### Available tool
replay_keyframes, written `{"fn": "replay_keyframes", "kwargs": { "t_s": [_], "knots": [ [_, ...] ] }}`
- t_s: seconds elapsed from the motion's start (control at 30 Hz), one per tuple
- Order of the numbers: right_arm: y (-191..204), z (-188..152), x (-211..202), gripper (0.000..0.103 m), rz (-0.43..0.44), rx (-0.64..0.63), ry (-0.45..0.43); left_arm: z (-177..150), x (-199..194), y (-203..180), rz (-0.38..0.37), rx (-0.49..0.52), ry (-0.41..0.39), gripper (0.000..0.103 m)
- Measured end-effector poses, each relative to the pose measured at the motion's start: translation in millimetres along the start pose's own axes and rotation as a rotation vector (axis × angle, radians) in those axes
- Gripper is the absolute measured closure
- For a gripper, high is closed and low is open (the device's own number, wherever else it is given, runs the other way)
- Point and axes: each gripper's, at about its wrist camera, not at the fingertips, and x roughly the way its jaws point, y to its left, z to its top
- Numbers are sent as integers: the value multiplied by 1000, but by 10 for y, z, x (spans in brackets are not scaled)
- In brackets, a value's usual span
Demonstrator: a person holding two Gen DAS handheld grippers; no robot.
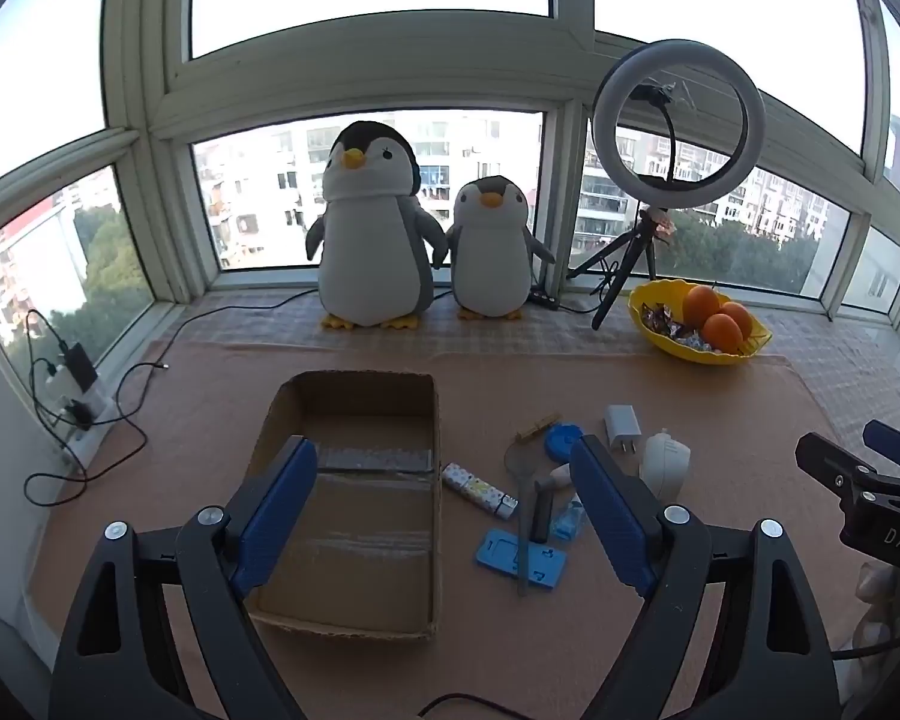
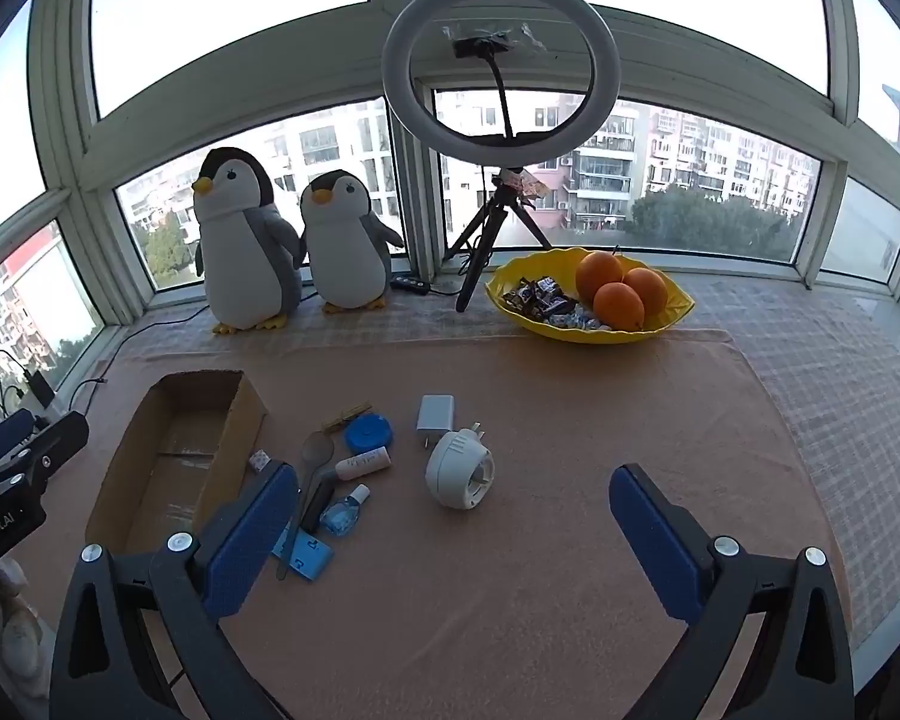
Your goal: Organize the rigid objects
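An open, empty cardboard box [image 1: 354,540] [image 2: 156,480] lies on the orange mat. Right of it lies a cluster of small objects: a white charger [image 1: 622,425] [image 2: 434,414], a white round plug device [image 1: 665,461] [image 2: 459,469], a blue round case [image 1: 563,441] [image 2: 368,432], a wooden clothespin [image 1: 537,426], a patterned stick [image 1: 479,490], a spoon [image 2: 318,456], a small blue bottle [image 2: 343,513] and a blue flat holder [image 1: 521,558] [image 2: 303,558]. My left gripper [image 1: 444,516] is open above the box's right side. My right gripper [image 2: 456,540] is open over the mat, empty.
Two plush penguins [image 1: 384,228] [image 2: 246,240], a ring light on a tripod [image 1: 678,126] [image 2: 501,66] and a yellow bowl [image 1: 699,354] [image 2: 594,333] with oranges and sweets stand along the window sill. Cables and a power strip [image 1: 78,408] lie at the left.
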Motion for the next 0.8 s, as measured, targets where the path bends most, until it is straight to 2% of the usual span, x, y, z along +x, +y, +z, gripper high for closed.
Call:
{"fn": "replay_keyframes", "kwargs": {
  "t_s": [0.8],
  "knots": [
    [-7,-4,36,0,5,13,34,-13,5,5,-1,-5,3,16]
  ]
}}
